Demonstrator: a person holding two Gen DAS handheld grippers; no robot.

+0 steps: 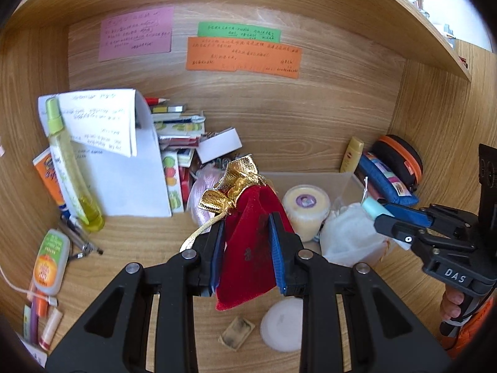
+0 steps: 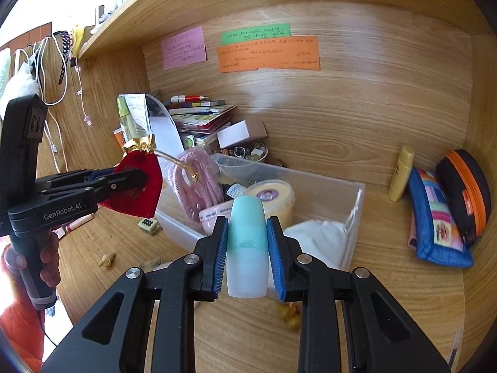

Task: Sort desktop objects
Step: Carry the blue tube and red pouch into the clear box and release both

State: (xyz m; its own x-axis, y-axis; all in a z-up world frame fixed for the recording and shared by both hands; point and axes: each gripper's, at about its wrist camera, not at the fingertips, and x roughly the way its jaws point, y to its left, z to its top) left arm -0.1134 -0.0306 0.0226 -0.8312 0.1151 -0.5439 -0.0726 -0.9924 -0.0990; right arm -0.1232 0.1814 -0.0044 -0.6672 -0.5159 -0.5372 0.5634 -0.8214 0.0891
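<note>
My left gripper is shut on a red velvet pouch with a gold top, held above the desk in front of the clear plastic bin. It also shows in the right wrist view. My right gripper is shut on a pale teal and white tube, held over the near edge of the bin. In the left wrist view the right gripper is at the right, above a white cloth bag. The bin holds a yellow jar, a pink mesh bag and the white bag.
A yellow spray bottle, papers and stacked books stand at the back left. A blue pouch, an orange-zip case and a yellow tube lie at the right. A white round lid and small items lie near.
</note>
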